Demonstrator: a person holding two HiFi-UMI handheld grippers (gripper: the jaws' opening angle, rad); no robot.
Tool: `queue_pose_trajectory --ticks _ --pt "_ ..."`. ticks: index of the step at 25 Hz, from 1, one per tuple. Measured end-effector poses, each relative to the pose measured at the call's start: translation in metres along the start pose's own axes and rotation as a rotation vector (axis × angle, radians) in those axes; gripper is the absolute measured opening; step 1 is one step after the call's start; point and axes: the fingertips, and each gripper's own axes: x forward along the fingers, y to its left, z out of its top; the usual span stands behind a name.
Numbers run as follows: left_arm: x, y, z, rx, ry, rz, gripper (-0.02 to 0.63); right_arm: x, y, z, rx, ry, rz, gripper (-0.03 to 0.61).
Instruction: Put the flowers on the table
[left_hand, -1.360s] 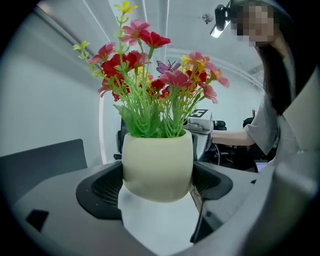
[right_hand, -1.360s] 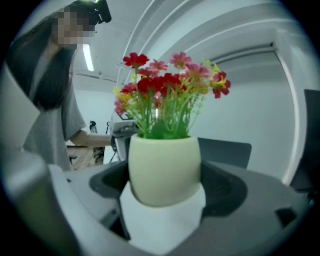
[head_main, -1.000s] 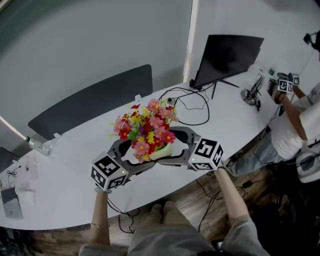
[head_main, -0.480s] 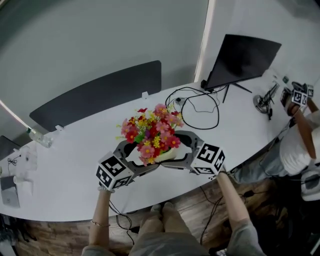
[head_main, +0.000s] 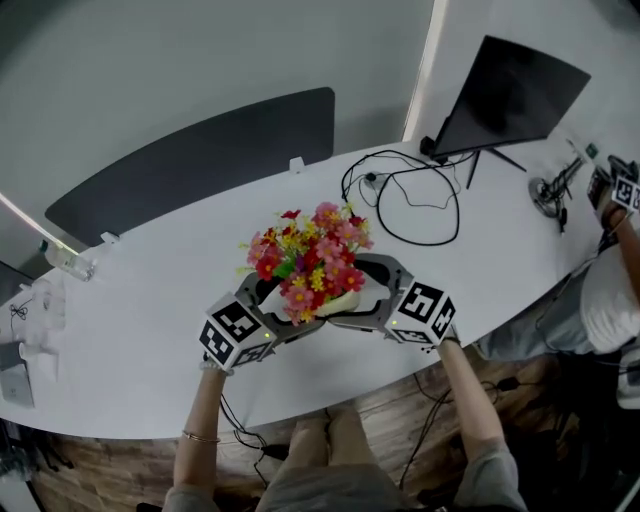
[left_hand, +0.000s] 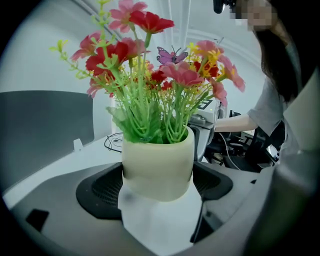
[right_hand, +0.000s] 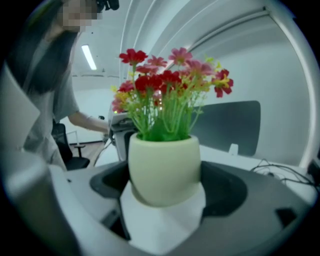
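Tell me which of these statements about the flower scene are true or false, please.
1. The left gripper and right gripper both clamp the pot between their jaws. True.
2. The pot is dark blue. False: it is pale cream.
3. A dark monitor stands on the table. True.
4. The flowers are all white. False: they are red, pink and yellow.

Bare worktop (head_main: 140, 340) lies open left of and beyond the flower pot (head_main: 338, 301); its flanks are taken by the left hand-held gripper (head_main: 280, 305) and right hand-held gripper (head_main: 355, 297); looped cables (head_main: 372, 180) and a monitor (head_main: 510, 95) crowd the right rear; a bottle (head_main: 62, 262) sits at the far left edge.
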Motion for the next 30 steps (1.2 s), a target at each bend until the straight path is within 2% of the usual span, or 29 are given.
queue_pose_trajectory --ticks 15,30 --pt "0.038 0.019 -0.053 0.003 0.080 0.032 0.433 0.024 -0.021 -0.061 -0.024 0.062 -0.001 0.439" --pt "0.052 0.026 -0.077 -0.015 0.123 0.069 0.433 0.035 -0.026 -0.084 -0.034 0.119 0.019 0.439"
